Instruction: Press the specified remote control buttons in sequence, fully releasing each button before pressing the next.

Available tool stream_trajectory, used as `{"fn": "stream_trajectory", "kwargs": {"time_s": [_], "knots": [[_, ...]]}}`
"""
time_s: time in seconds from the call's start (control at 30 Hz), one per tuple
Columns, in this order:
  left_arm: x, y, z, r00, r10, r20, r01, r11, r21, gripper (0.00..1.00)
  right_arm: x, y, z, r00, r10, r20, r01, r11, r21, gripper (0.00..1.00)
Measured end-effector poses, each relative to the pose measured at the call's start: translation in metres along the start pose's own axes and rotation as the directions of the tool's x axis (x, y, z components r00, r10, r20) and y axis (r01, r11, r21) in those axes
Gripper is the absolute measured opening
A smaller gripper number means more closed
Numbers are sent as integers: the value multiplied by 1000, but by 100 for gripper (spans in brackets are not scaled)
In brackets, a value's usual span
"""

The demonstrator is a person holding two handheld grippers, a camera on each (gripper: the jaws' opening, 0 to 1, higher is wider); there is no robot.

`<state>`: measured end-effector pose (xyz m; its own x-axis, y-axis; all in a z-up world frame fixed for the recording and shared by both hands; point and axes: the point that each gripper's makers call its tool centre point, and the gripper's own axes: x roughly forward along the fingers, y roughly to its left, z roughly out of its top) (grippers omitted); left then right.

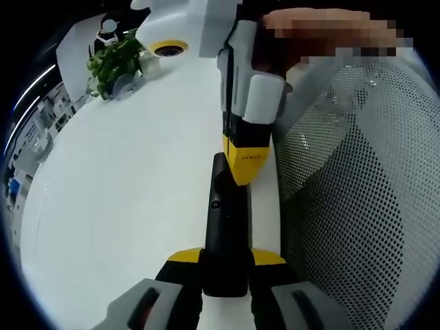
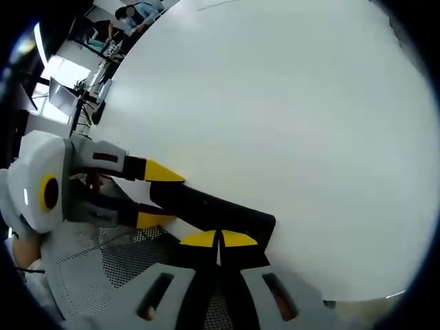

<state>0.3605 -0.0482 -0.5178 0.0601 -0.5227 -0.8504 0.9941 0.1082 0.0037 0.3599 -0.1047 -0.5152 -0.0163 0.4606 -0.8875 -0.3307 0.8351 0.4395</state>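
My left gripper [image 1: 225,265] is clamped on the near end of the black remote [image 1: 227,227], dead centre at the bottom of the left gripper view, over the white table [image 1: 124,192]. My right gripper [image 2: 218,239] has its yellow tips pressed together, touching the remote's far end. Mesh chair [image 1: 357,206] fills the right side; a plant [image 1: 113,65] sits upper left.

left yellow-tipped two-jaw gripper [image 1: 225,260]: bottom centre, jaws clamped on black remote | right yellow-tipped two-jaw gripper [image 2: 218,239]: bottom centre, jaws together

Black remote [image 1: 225,227] — white table [image 1: 130,185].
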Motion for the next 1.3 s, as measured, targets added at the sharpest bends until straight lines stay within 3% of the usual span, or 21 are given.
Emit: {"fn": "stream_trajectory", "kwargs": {"time_s": [0.3, 0.53, 1.17, 1.3], "knots": [[0, 5, -1, 1000, 16, 1, -16, 999, -34, 31, 1, 0, 0, 1000, -8, -3, 8, 1000, -2, 0], [0, 1, 1, 1000, 8, 1, -8, 1000, 27, 28, 1, 0, -2, 1000, -29, -5, 29, 999, -28, 0], [1, -1, 4, 1000, 19, 4, -19, 995, 100, 25, -1, 0, -2, 1000, -6, 6, 5, 1000, 28, 0], [1, -1, 4, 1000, 17, 11, -18, 996, 85, 25, -8, 3, 9, 997, 23, 73, -27, 998, 57, 0]]}}
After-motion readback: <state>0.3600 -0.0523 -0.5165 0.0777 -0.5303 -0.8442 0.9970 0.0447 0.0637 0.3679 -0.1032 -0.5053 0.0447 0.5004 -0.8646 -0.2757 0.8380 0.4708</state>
